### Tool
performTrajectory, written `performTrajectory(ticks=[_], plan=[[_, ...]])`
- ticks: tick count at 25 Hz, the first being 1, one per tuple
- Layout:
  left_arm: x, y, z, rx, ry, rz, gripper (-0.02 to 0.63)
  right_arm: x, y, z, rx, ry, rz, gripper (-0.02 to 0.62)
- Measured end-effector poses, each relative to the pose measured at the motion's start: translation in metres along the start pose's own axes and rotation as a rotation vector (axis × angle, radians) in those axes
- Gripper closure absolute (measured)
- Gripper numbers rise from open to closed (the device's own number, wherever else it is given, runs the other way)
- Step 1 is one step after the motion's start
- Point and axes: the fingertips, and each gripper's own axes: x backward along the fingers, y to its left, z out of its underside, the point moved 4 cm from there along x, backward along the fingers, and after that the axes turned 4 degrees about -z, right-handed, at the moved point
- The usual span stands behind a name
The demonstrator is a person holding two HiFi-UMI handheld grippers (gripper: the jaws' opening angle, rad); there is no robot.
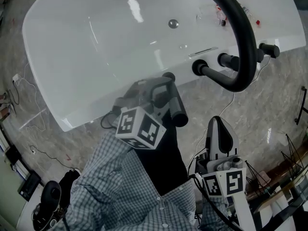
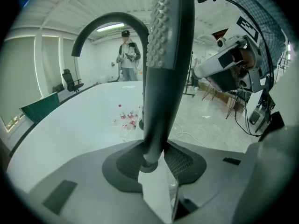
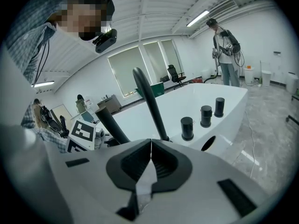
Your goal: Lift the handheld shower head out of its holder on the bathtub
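Shower head (image 2: 166,78) sits clamped between left tongs (image 2: 152,161).

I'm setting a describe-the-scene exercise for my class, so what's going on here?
A person stands at a white bathtub with a gripper in each hand. The left gripper is shut on the dark handheld shower head, near the curved black spout. The right gripper is shut and empty, over the floor beside the tub.

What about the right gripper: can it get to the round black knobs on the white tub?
Probably yes: the right gripper is shut and empty, and the round black knobs stand unblocked ahead.
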Motion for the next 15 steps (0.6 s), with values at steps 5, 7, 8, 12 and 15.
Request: performTrajectory(ticks=[5,7,8,12,15], plan=[[0.015,-0.004,-0.014,-0.016,-0.003,-0.005,0.474,0.011,0.007,-0.013,0.011,-0.020,-0.002,0.578],[0.023,-0.005,-0.021,-0.016,-0.006,-0.005,0.474,0.016,0.010,-0.019,0.014,-0.026,-0.002,0.578],[0.027,-0.005,-0.024,-0.015,-0.007,-0.006,0.474,0.019,0.012,-0.022,0.016,-0.030,-0.003,0.578],[0.041,-0.005,-0.034,-0.001,-0.014,-0.012,0.474,0.026,0.018,-0.033,0.025,-0.049,0.000,0.578],[0.052,-0.006,-0.040,0.013,-0.016,-0.014,0.474,0.032,0.021,-0.041,0.032,-0.059,0.004,0.578]])
